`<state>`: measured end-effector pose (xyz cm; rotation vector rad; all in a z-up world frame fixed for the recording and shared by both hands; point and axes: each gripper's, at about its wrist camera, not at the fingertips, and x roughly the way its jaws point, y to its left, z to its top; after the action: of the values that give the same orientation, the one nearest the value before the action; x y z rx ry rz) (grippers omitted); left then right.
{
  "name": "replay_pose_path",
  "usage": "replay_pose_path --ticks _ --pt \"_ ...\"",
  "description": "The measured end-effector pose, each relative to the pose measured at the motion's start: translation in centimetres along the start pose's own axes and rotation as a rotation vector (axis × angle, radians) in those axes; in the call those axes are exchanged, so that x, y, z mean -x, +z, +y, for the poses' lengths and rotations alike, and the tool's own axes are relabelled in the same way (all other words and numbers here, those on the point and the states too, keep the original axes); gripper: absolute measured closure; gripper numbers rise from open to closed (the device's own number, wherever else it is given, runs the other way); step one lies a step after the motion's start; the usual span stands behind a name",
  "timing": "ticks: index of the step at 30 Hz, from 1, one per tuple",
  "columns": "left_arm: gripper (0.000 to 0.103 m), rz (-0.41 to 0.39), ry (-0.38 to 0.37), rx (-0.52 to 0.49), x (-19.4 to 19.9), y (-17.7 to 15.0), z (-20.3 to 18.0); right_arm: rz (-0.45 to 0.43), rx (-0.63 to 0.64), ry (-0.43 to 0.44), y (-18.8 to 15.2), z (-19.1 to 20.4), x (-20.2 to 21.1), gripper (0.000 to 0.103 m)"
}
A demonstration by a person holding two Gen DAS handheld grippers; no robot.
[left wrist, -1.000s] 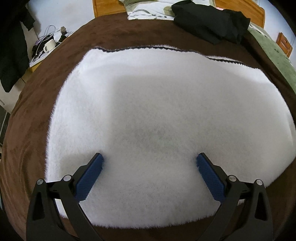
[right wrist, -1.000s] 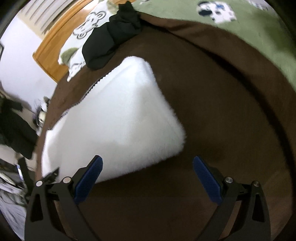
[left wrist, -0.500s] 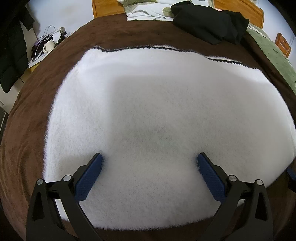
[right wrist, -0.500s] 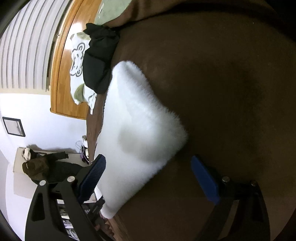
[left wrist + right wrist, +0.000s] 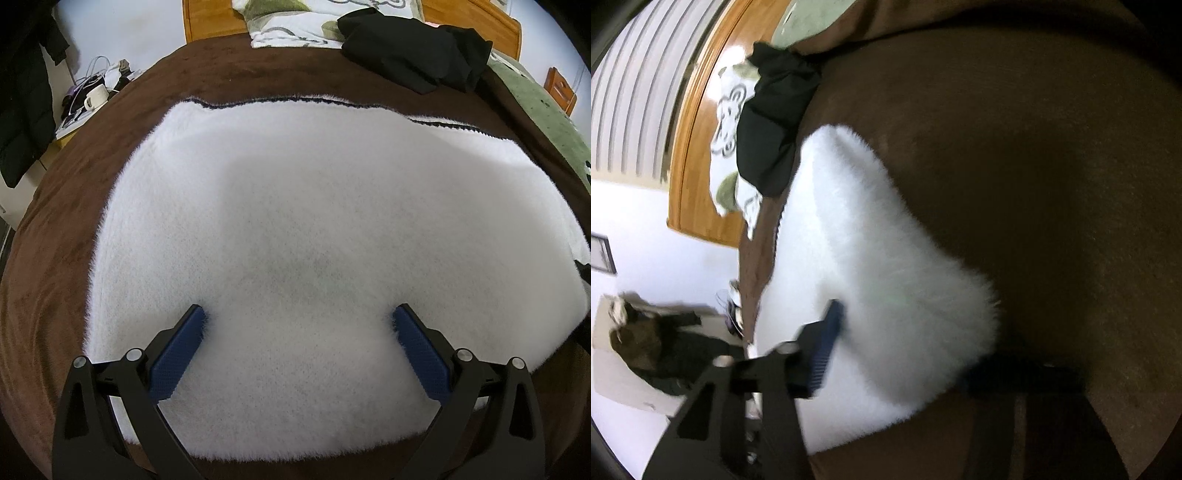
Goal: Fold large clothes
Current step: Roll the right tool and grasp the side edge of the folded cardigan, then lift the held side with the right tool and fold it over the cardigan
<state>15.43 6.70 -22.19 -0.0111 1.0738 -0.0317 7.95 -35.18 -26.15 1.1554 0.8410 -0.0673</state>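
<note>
- Left wrist view: white fleece garment [image 5: 314, 229] flat on brown bed cover [image 5: 55, 258]; wooden headboard [image 5: 207, 18], black clothes [image 5: 413, 55] far.
- Mug [image 5: 96, 96] on far-left bedside table [image 5: 68, 129].
- Left gripper [image 5: 298, 332] jaws apart over fleece.
- Right gripper [image 5: 905, 350] jaws apart, straddling fleece's near corner; blurred.

Bed under brown blanket [image 5: 258, 88], wooden headboard [image 5: 207, 18] at far end. Patterned pillow [image 5: 291, 22] and black clothing [image 5: 417, 48] by headboard. White wall [image 5: 122, 33]; bedside surface [image 5: 74, 122] with white mug [image 5: 96, 96], cables. Green cover [image 5: 543, 107] right.
</note>
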Motion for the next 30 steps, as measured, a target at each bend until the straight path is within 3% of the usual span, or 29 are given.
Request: replay_pose_path --ticks 6,9,16,24,26,30 --pt "0.005 -0.008 -0.002 0.001 0.0 -0.1 0.1 -0.042 0.01 0.062 -0.4 0.5 1.0 0.082" --pt "0.005 -0.007 0.003 0.001 0.0 0.1 0.1 -0.063 -0.023 0.145 -0.1 1.3 2.1 0.088" --pt "0.006 0.028 0.024 0.003 0.4 0.5 -0.5 -0.074 0.039 0.19 0.1 3.9 5.5 0.091" --pt "0.007 0.103 -0.043 -0.044 2.3 -1.7 -3.7 -0.119 -0.005 0.101 0.4 1.9 9.2 0.091" --pt "0.007 0.105 -0.049 -0.053 3.3 -2.3 -4.9 -0.118 -0.015 0.059 0.4 0.5 9.8 0.091" --pt "0.007 0.065 -0.104 -0.075 5.0 -2.5 -7.1 -0.117 -0.012 0.069 0.1 -0.2 9.4 0.091"
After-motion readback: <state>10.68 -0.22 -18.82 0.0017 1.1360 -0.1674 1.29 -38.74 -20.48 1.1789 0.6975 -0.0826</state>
